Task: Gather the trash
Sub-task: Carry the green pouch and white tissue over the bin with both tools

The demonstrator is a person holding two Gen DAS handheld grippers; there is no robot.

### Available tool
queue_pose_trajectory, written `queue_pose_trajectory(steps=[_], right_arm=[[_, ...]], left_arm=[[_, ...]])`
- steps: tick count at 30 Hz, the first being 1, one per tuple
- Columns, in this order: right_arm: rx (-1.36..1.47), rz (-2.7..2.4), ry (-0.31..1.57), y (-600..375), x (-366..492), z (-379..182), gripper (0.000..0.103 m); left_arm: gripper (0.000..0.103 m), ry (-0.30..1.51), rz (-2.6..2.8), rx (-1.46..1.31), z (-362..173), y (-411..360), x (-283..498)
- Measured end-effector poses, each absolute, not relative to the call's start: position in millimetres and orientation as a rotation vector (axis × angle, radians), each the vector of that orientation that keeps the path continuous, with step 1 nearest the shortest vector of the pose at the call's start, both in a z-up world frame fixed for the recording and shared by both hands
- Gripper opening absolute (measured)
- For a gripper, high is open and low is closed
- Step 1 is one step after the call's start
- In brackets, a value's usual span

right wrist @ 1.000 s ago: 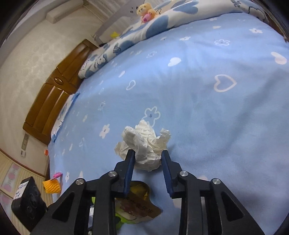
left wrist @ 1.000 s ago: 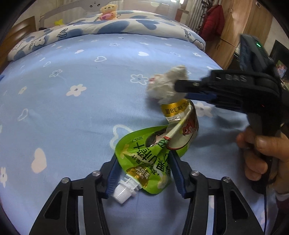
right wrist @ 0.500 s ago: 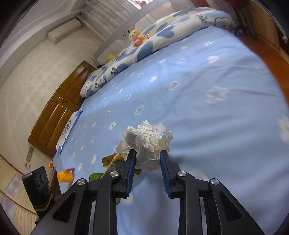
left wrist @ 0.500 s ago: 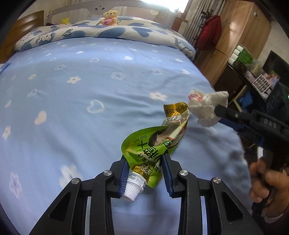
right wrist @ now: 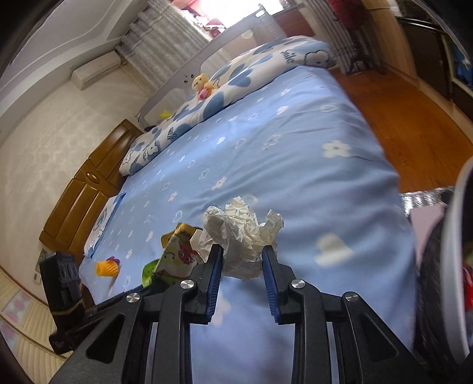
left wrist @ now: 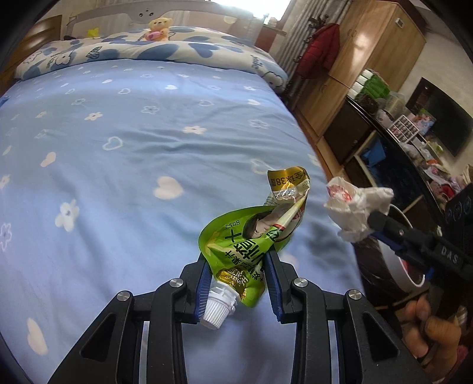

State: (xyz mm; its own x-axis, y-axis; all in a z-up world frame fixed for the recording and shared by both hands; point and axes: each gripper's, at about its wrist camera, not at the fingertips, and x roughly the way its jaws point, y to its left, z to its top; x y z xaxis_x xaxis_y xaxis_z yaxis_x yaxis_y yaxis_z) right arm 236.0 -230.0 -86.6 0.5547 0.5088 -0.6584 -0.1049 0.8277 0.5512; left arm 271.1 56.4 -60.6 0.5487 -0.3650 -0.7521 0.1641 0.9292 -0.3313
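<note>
My left gripper [left wrist: 238, 260] is shut on a crumpled green spout pouch [left wrist: 251, 239] with a white cap, held above the blue bed sheet [left wrist: 118, 165]. A gold and white wrapper [left wrist: 288, 184] sticks up from the pouch's far end. My right gripper [right wrist: 241, 251] is shut on a crumpled white tissue [right wrist: 242, 236], also lifted off the bed. In the left wrist view the tissue [left wrist: 356, 208] hangs at the right, past the bed's edge, above a white-rimmed bin [left wrist: 396, 265]. The pouch [right wrist: 168, 265] shows at lower left in the right wrist view.
An orange scrap [right wrist: 107, 268] lies on the sheet near the bed's left edge. Pillows and a teddy bear [left wrist: 159, 28] sit at the head. A wooden wardrobe [left wrist: 363, 59], cluttered shelves and wooden floor [right wrist: 414, 124] lie to the right. The bin's rim [right wrist: 455, 251] is at the right.
Both grippers have lifted their trash off the bed and carried it toward the bed's right edge. The tissue now hangs past the edge over the bin. The left jaws tightened on the pouch.
</note>
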Motion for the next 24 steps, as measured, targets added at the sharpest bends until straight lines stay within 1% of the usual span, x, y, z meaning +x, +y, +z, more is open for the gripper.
queue_pose_trajectory(steps=[11, 24], right_arm=[[0.49, 0.309, 0.874, -275, 173, -77, 0.028], [0.508, 0.246, 0.825, -310, 148, -68, 0.028]], left_arm=[[0.032, 0.944, -0.394, -0.139, -46, 3, 243], [0.032, 0.925, -0.469, -0.062, -30, -40, 236]])
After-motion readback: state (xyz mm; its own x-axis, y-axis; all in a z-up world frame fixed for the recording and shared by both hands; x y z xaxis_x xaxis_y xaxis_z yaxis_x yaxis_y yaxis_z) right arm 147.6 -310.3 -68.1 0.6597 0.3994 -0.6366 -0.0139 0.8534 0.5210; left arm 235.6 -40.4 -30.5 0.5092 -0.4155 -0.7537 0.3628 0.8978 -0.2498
